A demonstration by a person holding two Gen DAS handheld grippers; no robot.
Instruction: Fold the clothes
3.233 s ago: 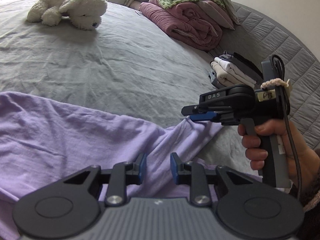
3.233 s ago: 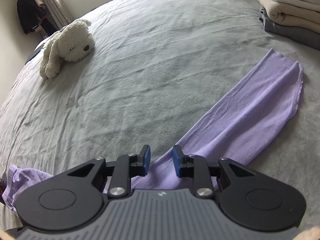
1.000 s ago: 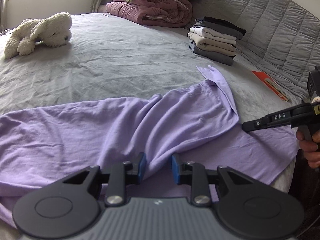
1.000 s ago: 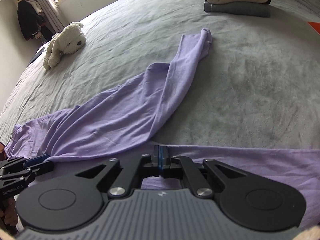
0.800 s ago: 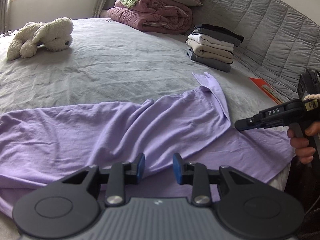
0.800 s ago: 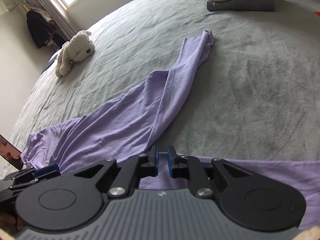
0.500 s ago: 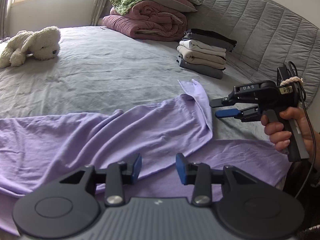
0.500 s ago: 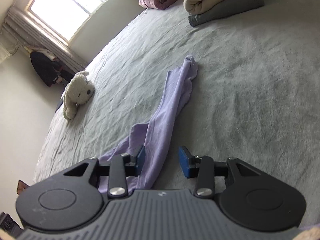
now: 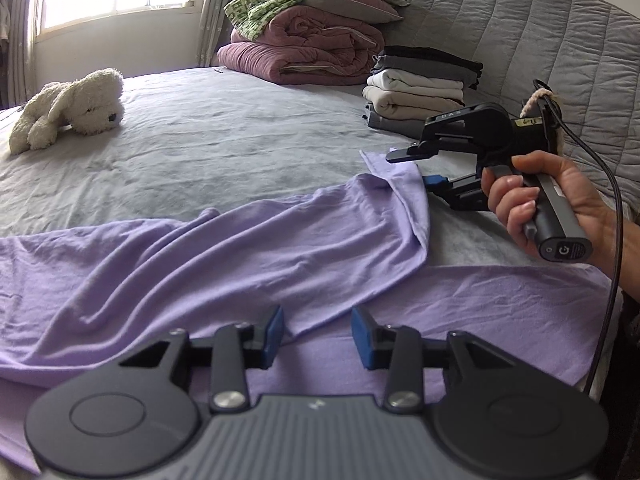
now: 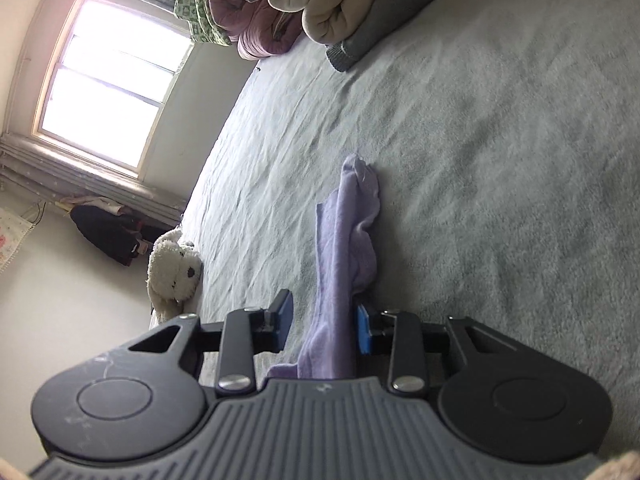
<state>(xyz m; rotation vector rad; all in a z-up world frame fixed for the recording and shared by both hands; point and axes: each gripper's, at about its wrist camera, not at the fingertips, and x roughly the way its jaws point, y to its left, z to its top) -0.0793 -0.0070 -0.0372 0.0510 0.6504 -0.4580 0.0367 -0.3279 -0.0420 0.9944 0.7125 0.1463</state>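
Right wrist view, right tongs [image 10: 324,326] closing around lilac sleeve [image 10: 344,240], not yet clamped, left tongs [image 9: 317,336] released above lilac garment [image 9: 200,264].

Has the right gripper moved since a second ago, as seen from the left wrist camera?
Yes. The right gripper has risen from the purple shirt's hem to its sleeve end, nearer the folded stack.

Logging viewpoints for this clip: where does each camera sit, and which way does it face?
Left wrist: on the left gripper, looking across the grey bed at the crumpled lilac garment; the person's right hand holds the right gripper.
Right wrist: on the right gripper, rolled sideways, closing around the garment's lilac sleeve.
Shared: white plush dog, stack of folded clothes.
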